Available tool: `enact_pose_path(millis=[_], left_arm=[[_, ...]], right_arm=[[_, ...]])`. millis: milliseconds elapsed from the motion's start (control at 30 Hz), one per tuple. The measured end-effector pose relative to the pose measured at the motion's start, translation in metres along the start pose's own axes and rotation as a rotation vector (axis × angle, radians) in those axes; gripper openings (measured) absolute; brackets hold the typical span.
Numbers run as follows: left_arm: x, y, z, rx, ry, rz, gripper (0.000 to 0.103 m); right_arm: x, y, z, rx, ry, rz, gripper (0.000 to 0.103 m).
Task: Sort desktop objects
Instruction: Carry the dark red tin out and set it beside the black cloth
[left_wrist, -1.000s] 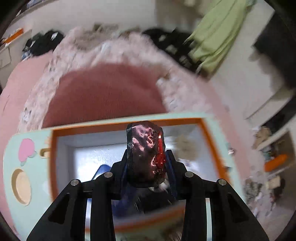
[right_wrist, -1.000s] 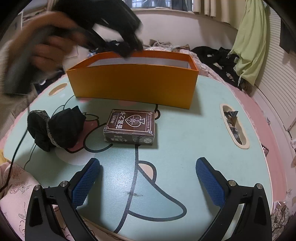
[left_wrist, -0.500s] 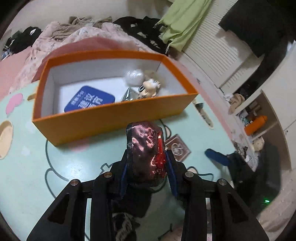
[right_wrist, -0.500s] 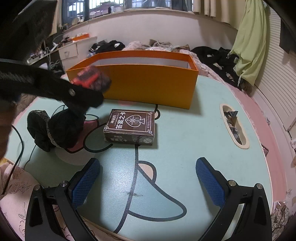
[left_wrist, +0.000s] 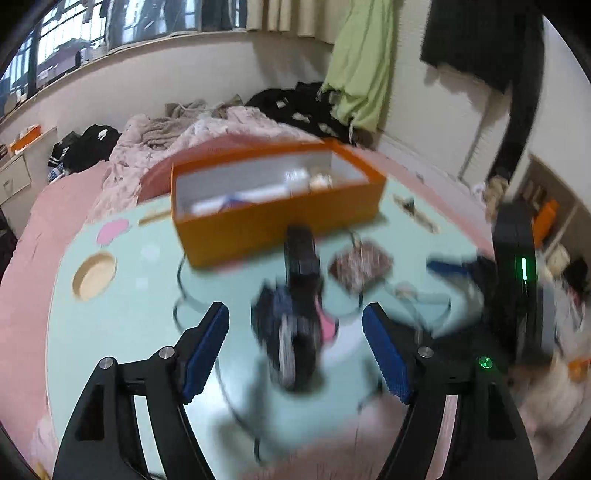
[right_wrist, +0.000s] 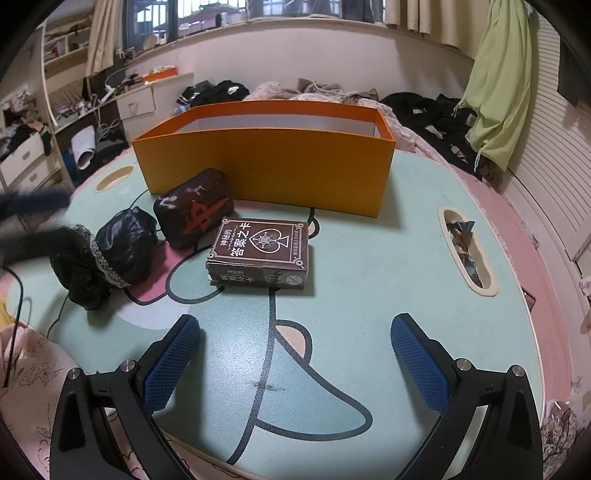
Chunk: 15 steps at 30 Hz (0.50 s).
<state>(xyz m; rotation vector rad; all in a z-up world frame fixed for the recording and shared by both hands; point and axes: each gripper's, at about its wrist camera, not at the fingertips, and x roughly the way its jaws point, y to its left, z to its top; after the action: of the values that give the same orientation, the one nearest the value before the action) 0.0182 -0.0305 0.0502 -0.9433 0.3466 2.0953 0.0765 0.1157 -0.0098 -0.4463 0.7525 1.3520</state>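
Desk (right_wrist: 369, 258) carries orange box (right_wrist: 266, 173), card box (right_wrist: 260, 253), dark pouch (right_wrist: 194, 208). Left claw (left_wrist: 295, 347) jaws are opening, nothing gripped. Right claw (right_wrist: 293, 360) is released, empty.

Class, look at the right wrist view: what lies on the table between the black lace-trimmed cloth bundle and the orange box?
In the right wrist view, a dark shiny packet with a red mark lies between the black cloth bundle and the orange box, close to the box's front wall.

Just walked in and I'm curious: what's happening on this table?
A person is sorting desk clutter with two handheld grippers. The left gripper is opening with nothing between its pads; a dark wrapped packet lies beside the orange box. The right gripper hovers open near the card box.
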Motion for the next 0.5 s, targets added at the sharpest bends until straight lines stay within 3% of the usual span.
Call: enact_pose_path(millis=[167,200,333,400,500], left_arm=[[0.027,-0.004,-0.033,0.018,0.112,0.046,0.075],[0.036,-0.002,-0.034,0.005,0.142,0.05,0.079],[0.049,0.0,-0.029,-0.01,0.149,0.073,0.089],[0.058,0.004,-0.026,-0.039,0.153,0.095,0.103],[0.061,0.004,-0.027,-0.058,0.133,0.112,0.103]], right_arm=[[0.0,-0.001,0.0,0.0,-0.001,-0.001,0.103],[0.0,-0.002,-0.001,0.001,-0.001,-0.001,0.103],[0.0,-0.002,0.001,0.004,-0.001,-0.003,0.103],[0.0,-0.004,0.001,0.004,-0.001,-0.003,0.103],[-0.001,-0.003,0.001,0.005,-0.002,-0.004,0.103]])
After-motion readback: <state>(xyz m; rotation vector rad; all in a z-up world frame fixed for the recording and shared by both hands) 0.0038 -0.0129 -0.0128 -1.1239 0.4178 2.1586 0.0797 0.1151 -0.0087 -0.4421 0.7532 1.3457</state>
